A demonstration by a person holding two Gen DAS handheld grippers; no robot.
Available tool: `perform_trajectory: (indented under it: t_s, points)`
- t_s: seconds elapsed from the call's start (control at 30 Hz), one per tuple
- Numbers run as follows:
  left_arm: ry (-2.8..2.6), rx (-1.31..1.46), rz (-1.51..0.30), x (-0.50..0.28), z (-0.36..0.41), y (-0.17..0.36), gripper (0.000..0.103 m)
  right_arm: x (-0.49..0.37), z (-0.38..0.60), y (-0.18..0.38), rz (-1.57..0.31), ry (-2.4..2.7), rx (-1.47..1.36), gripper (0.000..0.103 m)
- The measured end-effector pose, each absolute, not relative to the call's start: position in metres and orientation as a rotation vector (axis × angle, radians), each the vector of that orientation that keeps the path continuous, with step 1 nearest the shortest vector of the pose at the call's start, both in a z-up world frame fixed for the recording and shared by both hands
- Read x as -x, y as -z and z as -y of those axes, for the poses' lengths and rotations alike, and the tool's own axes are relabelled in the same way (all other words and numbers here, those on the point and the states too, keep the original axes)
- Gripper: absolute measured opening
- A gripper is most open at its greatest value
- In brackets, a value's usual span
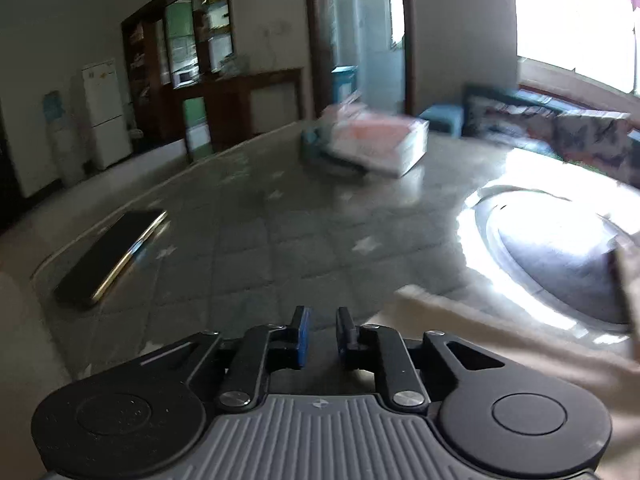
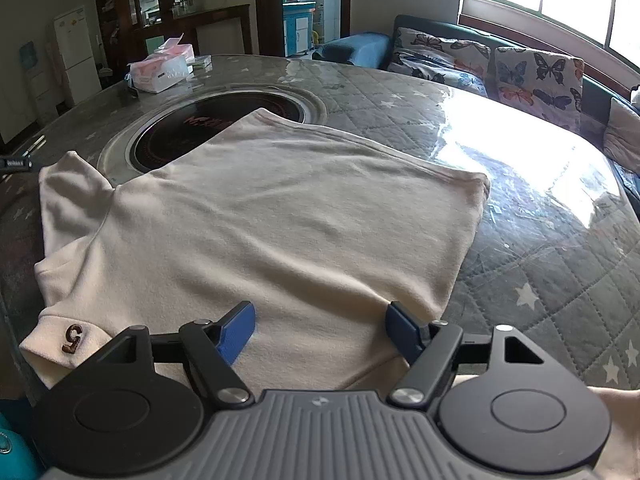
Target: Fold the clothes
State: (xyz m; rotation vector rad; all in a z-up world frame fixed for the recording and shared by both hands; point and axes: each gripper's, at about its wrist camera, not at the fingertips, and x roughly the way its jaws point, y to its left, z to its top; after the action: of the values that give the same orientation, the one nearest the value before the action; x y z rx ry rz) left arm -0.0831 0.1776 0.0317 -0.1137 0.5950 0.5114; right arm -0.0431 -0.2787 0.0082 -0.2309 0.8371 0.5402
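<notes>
Shirt point(image 2: 256, 216) near hem hidden behind right tongs point(image 2: 320, 330) gaping empty, left tongs point(image 1: 322, 338) slightly parted, empty, view blurred.

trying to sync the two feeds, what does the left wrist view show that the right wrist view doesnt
Left wrist only: a dark phone lying flat on the table, and the left gripper, jaws nearly closed with nothing between them. Right wrist only: the cream shirt's full spread, the butterfly sofa cushions, and the right gripper open over the shirt. Both: the tissue box, round cooktop and white fridge.
</notes>
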Motion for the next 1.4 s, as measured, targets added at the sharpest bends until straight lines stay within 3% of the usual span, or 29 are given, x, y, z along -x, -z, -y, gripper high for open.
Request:
perform_trajectory:
  t_s: [0.47, 0.6, 0.67, 0.7, 0.83, 1.4]
  points:
    - [0.191, 0.044, -0.647, 0.06, -0.03, -0.03, 0.018, 0.043, 0.278, -0.007, -0.829, -0.536, 0.227, 0.075]
    - [0.18, 0.025, -0.664, 0.058, -0.042, -0.016, 0.019, 0.043, 0.28, -0.006, -0.82, -0.537, 0.225, 0.075]
    - [0.174, 0.017, -0.668, 0.061, -0.046, -0.013, 0.025, 0.044, 0.28, -0.005, -0.816, -0.538, 0.224, 0.075]
    - [0.169, 0.008, -0.664, 0.064, -0.046, -0.014, 0.033, 0.045, 0.28, -0.006, -0.816, -0.538, 0.227, 0.075]
    - [0.197, -0.033, -0.645, 0.08, -0.048, -0.024, 0.042, 0.054, 0.277, -0.01, -0.81, -0.547, 0.246, 0.075]
    - [0.256, -0.273, -0.616, 0.113, -0.035, -0.022, 0.043, 0.13, 0.245, -0.015, -0.785, -0.721, 0.38, 0.076]
